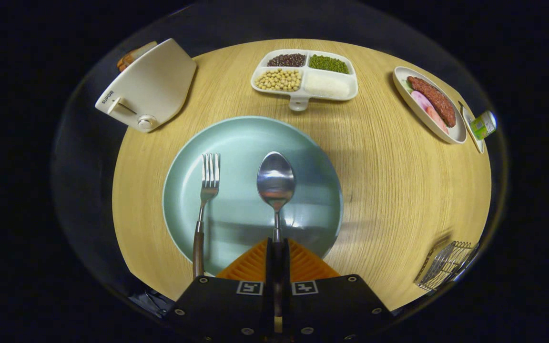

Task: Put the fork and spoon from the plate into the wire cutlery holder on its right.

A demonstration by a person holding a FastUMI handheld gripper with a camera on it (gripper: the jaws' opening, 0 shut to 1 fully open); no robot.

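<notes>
Gripper view shows my gripper (277, 247) squeezed tight on the spoon (276, 183). Both fingers (271, 257) press on the thin handle, one on each side, with almost no gap left between them. The spoon's round bowl points away from me, out over the middle of the plate (236, 138). The bowl is shiny, and I cannot tell if it still rests on the plate or sits just above it.

The plate is pale green and round. It sits on a round wooden table (389, 190), right in front of my fingers. The fork (204, 209) lies on the plate too, just left of the spoon and apart from it. Its prongs point away from me and its dark handle hangs over the near rim of the plate.

The wire cutlery holder (446, 267) is on the near right side of the table, well apart from the plate. It is made of thin metal wires.

On the far left stands a cream toaster (148, 88). The word "SUPOR" is written on its side, next to a lever and a round knob.

On the far side, past the plate, is a white tray (299, 100) with four parts. It holds dark beans, green beans, yellow beans and something white.

On the far right is a long white dish (415, 107) with pieces of meat on it. Beside that dish lies a small green can (483, 125), tipped on its side. Its label is too small for me to read
</notes>
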